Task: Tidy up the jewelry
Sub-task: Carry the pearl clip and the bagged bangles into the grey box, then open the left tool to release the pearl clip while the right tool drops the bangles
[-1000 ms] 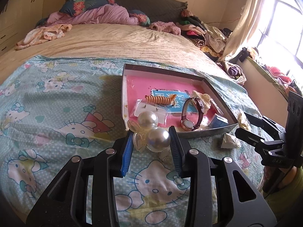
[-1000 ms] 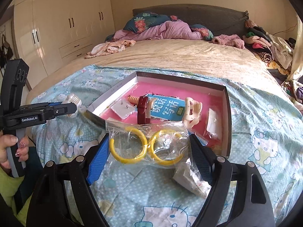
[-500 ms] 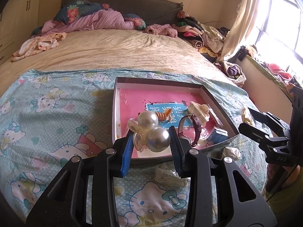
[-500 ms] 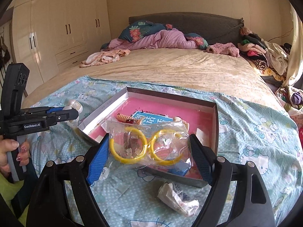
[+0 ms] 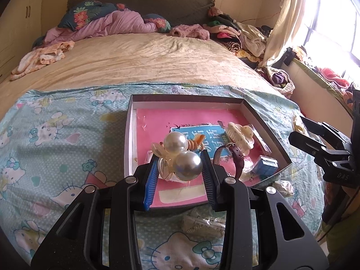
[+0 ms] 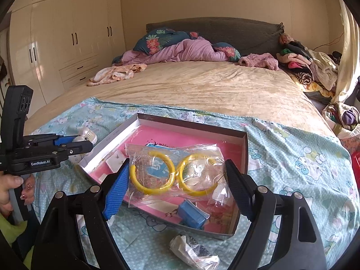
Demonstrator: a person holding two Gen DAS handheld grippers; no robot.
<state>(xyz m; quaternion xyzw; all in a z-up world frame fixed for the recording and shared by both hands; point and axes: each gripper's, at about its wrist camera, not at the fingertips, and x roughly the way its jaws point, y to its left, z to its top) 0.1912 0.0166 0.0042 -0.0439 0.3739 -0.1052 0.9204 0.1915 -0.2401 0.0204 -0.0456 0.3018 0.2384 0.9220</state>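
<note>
Nearest you, your left gripper (image 5: pixel 178 168) has its jaws drawn narrow and clamped on a pearl hair clip (image 5: pixel 180 157): two big pearls on a clear claw, the blue pad against one side, the black pad against the other. The clip hangs over the near end of the tray (image 5: pixel 129 135). Your right gripper (image 6: pixel 174 177) stands much wider, its pads pressing the two edges of a clear plastic bag (image 6: pixel 175 173) with two yellow hoops (image 6: pixel 172 175) inside. The bag hangs over the middle of the same tray.

On the bedspread (image 5: pixel 56 135), just short of the tray's near rim, lie a crumpled clear wrapper (image 6: pixel 193 253) and another clear packet (image 5: pixel 202 222).

Inside the tray, on its pink liner: a small blue box (image 5: pixel 265 165) in the near right corner, a dark red strap watch (image 5: pixel 236 157) beside it, a cream claw clip (image 5: pixel 239 135) behind that, an orange spiral piece (image 5: pixel 195 140) partly hidden behind the pearls, and a blue printed card (image 5: pixel 195 130) flat under them. A small white earring card (image 6: pixel 115 159) lies by the left wall.

Your left hand (image 6: pixel 13 191) shows at the right camera's left edge, wrapped around the gripper handle.

Further off: tan bed sheet (image 6: pixel 202 90), piled pink quilt (image 6: pixel 180 51) and floral pillows (image 6: pixel 157 39) at the dark headboard, heaped clothes (image 6: pixel 303 67) on the right, cream wardrobe (image 6: pixel 67 33) on the left.
</note>
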